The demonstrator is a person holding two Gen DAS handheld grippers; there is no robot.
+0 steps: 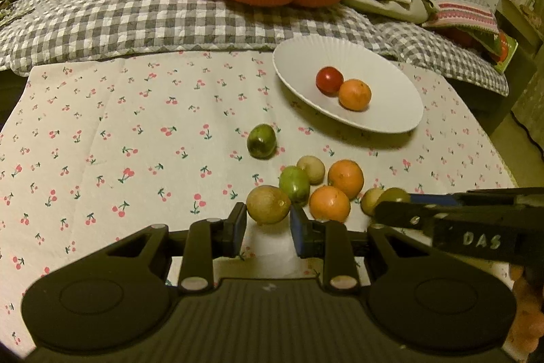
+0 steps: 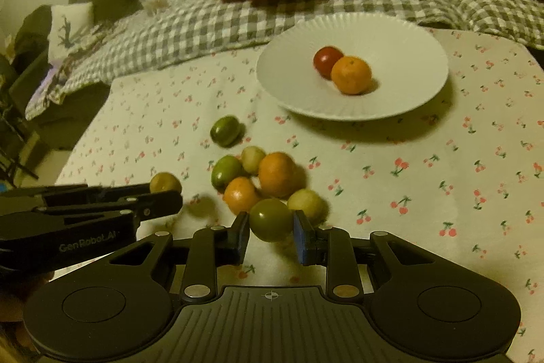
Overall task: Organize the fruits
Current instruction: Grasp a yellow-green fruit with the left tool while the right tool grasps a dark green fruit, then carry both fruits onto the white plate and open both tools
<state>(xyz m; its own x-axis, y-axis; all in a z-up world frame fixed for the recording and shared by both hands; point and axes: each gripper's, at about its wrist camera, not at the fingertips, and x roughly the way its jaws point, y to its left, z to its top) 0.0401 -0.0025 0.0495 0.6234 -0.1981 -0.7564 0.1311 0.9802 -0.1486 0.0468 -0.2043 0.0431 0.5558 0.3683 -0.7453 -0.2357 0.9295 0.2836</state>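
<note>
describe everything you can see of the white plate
The white plate is round and shallow, with fine ribs fanning out across its rim; it looks like matte ceramic or stiff paper, which one cannot be told. It sits flat on the cherry-print tablecloth, at the far side near the checked blanket, apart from the loose fruit. Two fruits lie in its well, touching each other: a dark red tomato and an orange mandarin just in front of it. Neither gripper touches it.
</note>
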